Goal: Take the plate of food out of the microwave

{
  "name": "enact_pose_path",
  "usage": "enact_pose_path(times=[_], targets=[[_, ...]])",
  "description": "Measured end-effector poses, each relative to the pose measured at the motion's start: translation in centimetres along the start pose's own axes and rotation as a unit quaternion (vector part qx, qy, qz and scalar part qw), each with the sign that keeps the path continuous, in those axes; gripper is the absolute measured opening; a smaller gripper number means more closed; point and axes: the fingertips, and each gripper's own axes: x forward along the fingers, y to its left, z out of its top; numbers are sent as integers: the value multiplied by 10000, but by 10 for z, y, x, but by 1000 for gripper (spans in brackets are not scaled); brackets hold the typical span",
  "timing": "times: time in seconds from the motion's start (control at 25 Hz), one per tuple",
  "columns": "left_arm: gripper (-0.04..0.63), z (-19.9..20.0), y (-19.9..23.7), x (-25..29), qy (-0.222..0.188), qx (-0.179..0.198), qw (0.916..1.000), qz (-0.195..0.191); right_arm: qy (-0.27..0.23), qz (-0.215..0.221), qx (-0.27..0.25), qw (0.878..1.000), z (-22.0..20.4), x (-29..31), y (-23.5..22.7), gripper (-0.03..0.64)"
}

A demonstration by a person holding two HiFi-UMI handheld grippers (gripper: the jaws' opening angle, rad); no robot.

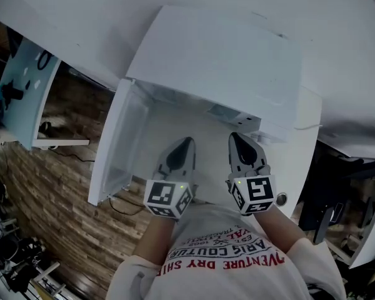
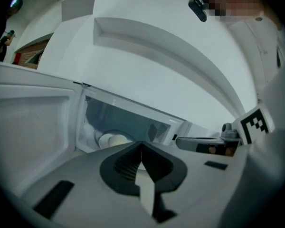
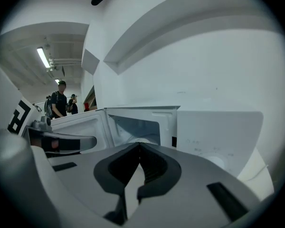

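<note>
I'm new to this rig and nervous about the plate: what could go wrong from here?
1. The left gripper and right gripper are both shut and empty; pushed in like that, they may shove the plate rather than grip it.
2. The open microwave door stands close beside the left gripper and might get knocked.
</note>
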Motion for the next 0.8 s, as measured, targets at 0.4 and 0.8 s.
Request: enact_pose_path(times=[0.4, 0.8], targets=[[8, -34, 22, 35, -44, -308, 9995, -35, 372, 183, 55, 9991, -39, 33, 0, 11], [154, -54, 71, 78, 152, -1841, 9827, 117, 520, 220, -263, 9981, -53, 51, 3, 11]])
